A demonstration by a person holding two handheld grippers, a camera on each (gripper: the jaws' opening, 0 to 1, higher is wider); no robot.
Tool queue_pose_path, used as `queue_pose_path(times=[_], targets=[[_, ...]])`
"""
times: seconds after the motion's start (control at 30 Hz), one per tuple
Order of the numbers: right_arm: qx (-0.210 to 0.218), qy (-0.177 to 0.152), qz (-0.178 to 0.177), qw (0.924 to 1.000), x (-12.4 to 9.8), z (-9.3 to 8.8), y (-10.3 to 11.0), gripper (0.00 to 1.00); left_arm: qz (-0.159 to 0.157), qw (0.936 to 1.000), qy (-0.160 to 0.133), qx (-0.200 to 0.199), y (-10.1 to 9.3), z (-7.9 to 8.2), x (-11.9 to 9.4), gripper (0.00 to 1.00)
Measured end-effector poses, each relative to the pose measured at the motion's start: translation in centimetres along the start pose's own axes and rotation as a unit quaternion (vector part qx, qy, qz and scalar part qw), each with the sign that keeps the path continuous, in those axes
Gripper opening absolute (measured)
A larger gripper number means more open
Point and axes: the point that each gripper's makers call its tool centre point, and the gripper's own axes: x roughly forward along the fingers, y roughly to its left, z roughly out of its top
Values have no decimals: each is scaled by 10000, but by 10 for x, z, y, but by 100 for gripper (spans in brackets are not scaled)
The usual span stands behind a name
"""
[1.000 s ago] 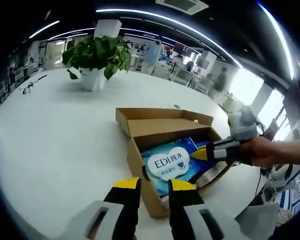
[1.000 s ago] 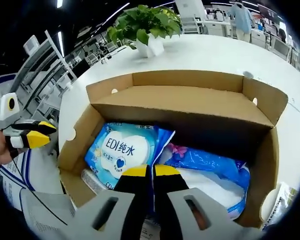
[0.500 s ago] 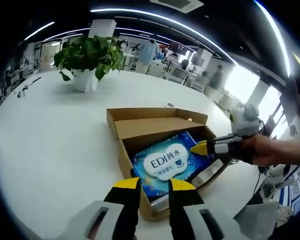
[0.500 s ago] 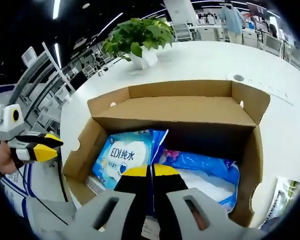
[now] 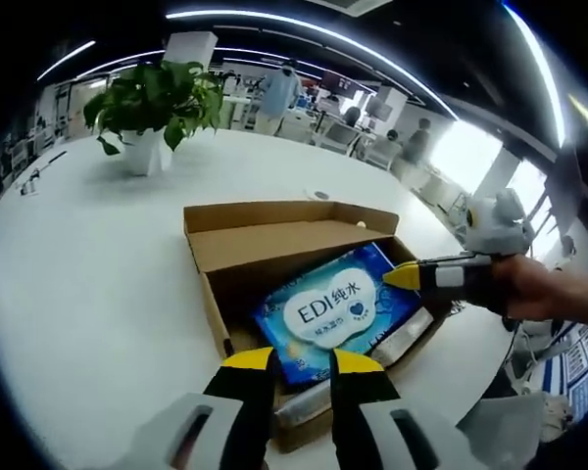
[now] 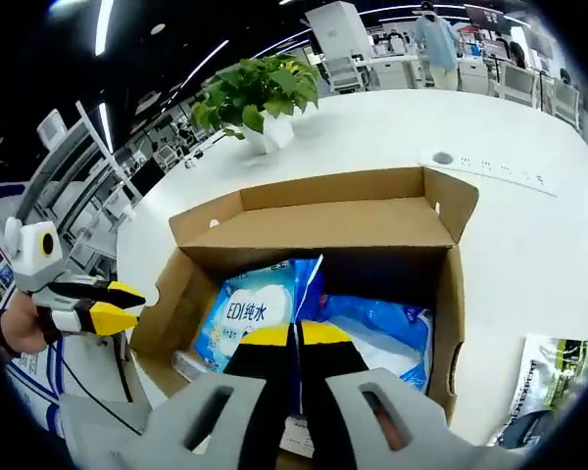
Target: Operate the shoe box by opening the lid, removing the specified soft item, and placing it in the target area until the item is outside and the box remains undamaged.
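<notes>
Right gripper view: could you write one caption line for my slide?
Right tongs shut on the blue wipes pack's edge, lifting it in the open cardboard box.

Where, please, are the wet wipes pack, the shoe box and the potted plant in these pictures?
wet wipes pack (image 5: 331, 311): left gripper view, on its white label.
shoe box (image 6: 318, 223): right gripper view, on the opened lid.
potted plant (image 5: 152, 96): left gripper view, on its leaves.

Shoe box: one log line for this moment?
box: lid open | right gripper: shut on wipes pack edge | left gripper: shut, holding nothing
</notes>
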Motion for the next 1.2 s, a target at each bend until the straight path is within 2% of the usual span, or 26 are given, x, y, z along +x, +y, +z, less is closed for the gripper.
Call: queue_pose_path(times=[0.13, 0.33, 0.67, 0.93, 1.03, 1.1, 1.13, 1.2], targets=[[93, -91, -41, 9999, -9, 1, -5, 0, -83, 9999, 85, 37, -10, -2, 8, 22], [143, -207, -104, 9996, -19, 6, -13, 0, -163, 9996, 229, 81, -11, 0, 26, 22], [186, -373, -184, 9990, -33, 14, -23, 0, -209, 9988, 405, 176, -20, -3, 38, 22], [103, -225, -44, 9997, -31, 8, -18, 0, -25, 9968, 782, 181, -12, -17, 58, 22], [38, -185, -19, 9998, -31, 5, -14, 0, 127, 9953, 943, 182, 1, -16, 66, 21], [-2, -148, -33, 9999, -30, 3, -15, 0, 119, 9955, 935, 129, 1, -15, 69, 21], [-1, -146, -33, 9999, -30, 3, -16, 0, 237, 9937, 1086, 173, 3, -18, 69, 21], [-8, -138, -78, 9999, -31, 2, -18, 0, 316, 9921, 1192, 240, 4, -20, 72, 21]])
